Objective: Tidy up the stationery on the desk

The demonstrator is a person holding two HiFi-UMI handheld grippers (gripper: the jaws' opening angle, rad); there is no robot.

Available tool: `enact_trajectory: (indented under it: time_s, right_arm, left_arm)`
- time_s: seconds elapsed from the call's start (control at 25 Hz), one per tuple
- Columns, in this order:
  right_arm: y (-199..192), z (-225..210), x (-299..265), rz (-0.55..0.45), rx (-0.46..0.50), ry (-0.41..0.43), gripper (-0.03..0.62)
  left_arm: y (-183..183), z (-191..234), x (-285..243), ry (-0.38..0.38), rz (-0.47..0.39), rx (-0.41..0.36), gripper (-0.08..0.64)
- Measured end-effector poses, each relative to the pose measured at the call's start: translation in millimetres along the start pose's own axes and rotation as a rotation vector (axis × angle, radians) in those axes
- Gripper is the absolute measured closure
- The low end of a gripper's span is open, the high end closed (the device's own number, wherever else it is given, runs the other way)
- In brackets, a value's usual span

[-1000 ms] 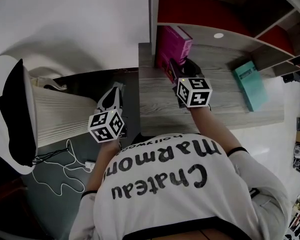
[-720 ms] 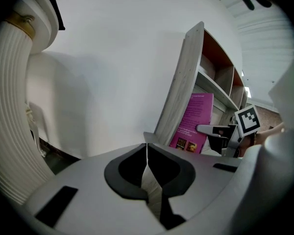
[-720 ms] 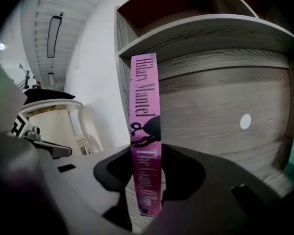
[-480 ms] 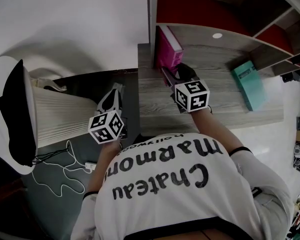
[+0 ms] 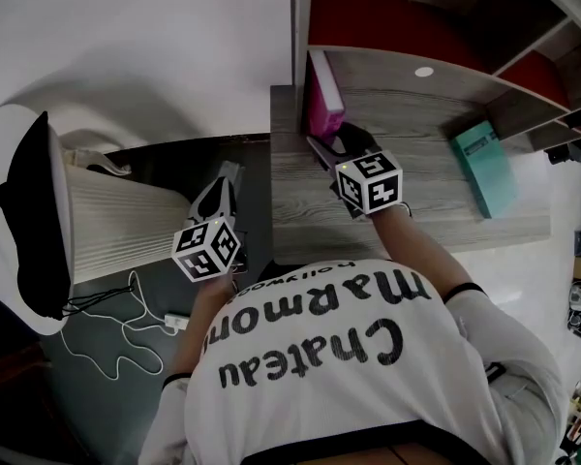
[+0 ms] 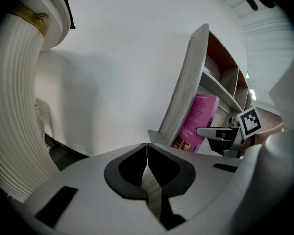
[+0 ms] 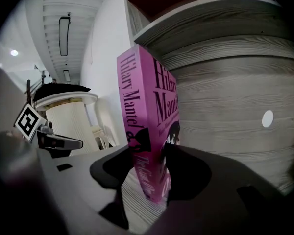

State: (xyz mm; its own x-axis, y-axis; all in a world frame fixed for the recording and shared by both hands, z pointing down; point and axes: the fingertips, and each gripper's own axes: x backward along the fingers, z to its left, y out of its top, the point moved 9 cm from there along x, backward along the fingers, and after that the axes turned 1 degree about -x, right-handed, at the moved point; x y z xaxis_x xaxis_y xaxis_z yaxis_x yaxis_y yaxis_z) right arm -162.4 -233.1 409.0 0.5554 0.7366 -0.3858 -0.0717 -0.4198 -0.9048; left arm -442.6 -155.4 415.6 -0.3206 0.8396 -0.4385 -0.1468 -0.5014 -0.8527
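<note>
A pink book (image 5: 321,100) stands upright on the wooden desk (image 5: 416,206), close against the shelf's side panel (image 5: 298,27). My right gripper (image 5: 334,146) is at the book's near edge. In the right gripper view the pink book (image 7: 147,106) stands between the right gripper's (image 7: 146,153) jaws. These have just been opening and no longer clamp it. My left gripper (image 5: 227,174) hangs left of the desk over the dark floor, shut and empty, as the left gripper view shows of the left gripper (image 6: 146,148). The pink book (image 6: 196,121) shows there too.
A teal book (image 5: 486,163) lies flat at the desk's right end. A white ribbed lamp-like thing (image 5: 107,221) with a black part (image 5: 34,221) stands left of the desk. White cable (image 5: 126,337) lies on the floor. Shelf compartments (image 5: 416,27) rise behind the desk.
The pink book has gone from leaning to upright against the side panel. My right gripper has shifted slightly left with it and its jaws have widened. The left gripper has stayed put.
</note>
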Motion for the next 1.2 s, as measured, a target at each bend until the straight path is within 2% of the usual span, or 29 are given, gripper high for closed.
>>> enact_trajectory:
  time_s: [0.48, 1.2]
  right_arm:
    - [2.2, -0.6, -20.5, 0.038, 0.029, -0.018, 0.365]
    - [11.8, -4.5, -38.7, 0.030, -0.001, -0.042, 0.362]
  left_arm:
    - [-3.2, 9.2, 0.5, 0.034, 0.001, 0.016, 0.538]
    - [-5.1, 13.3, -0.8, 0.054, 0.019, 0.028, 0.538]
